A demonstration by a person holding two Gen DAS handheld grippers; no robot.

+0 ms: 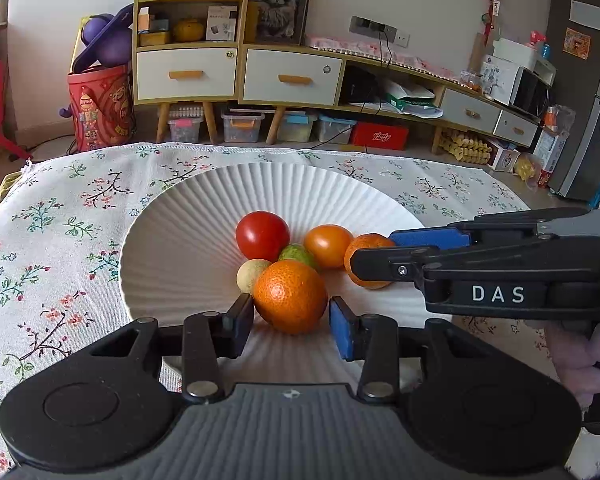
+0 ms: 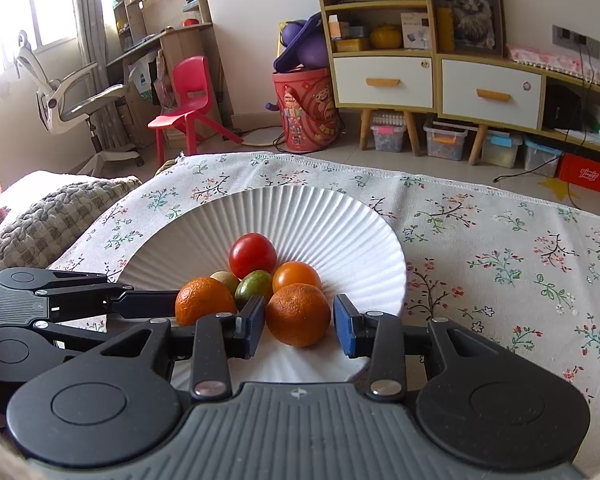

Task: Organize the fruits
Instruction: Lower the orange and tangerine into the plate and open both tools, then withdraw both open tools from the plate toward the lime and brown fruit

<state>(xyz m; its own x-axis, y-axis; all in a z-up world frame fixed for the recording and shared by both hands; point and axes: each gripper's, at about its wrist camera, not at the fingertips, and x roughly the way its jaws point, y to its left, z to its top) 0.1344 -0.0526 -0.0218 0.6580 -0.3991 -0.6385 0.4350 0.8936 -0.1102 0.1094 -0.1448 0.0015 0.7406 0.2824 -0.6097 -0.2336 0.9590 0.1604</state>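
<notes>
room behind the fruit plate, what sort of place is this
Most likely a lived-in home living room: a wooden shelf cabinet with drawers, a red plastic child's chair and an office chair by the window, with the ribbed white plate on a floral tablecloth.

Home living room; shelving unit (image 2: 384, 36), red child's chair (image 2: 188, 100)

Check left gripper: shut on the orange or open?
Open. The left gripper straddles an orange in the white plate, with a visible gap at its blue pad.
</notes>
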